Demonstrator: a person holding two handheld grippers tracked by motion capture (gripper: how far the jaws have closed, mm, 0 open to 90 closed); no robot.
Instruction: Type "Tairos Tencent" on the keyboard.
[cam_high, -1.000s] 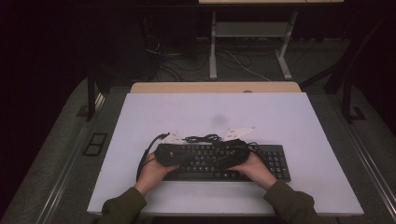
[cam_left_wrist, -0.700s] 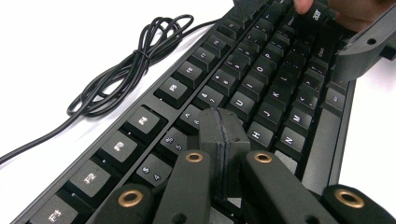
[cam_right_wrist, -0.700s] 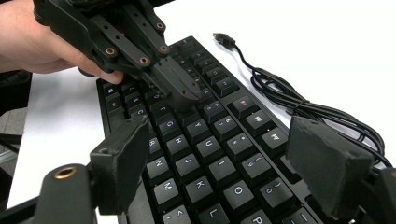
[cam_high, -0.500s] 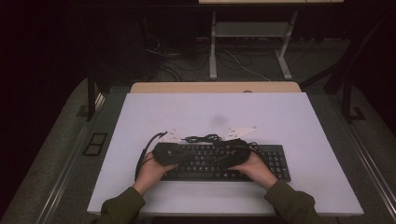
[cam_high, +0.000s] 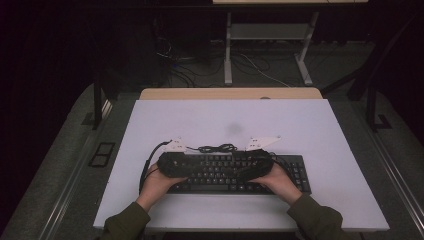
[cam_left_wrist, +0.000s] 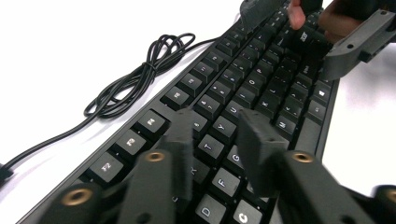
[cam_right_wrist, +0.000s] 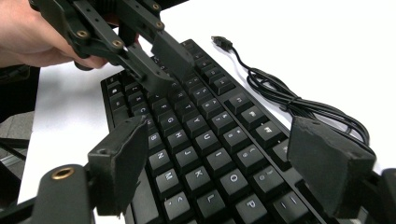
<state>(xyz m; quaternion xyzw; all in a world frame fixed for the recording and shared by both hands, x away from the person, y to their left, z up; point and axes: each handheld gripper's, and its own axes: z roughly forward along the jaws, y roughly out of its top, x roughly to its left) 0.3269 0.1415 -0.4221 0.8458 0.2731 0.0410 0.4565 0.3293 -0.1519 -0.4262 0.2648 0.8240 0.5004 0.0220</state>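
Two claws hovered over the keyboard (cam_high: 235, 172) on the worktop (cam_high: 310, 130): left claw (cam_left_wrist: 219, 140) narrowly parted, right claw (cam_right_wrist: 233, 154) wide, both empty; pressing keys seemingly came next.

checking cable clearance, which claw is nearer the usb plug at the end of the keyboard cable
Left. The left claw is over the keyboard's left end, just below the USB plug near that corner. The right claw is over the right-centre keys, farther along.

Dim surroundings (glaring white tabletop)
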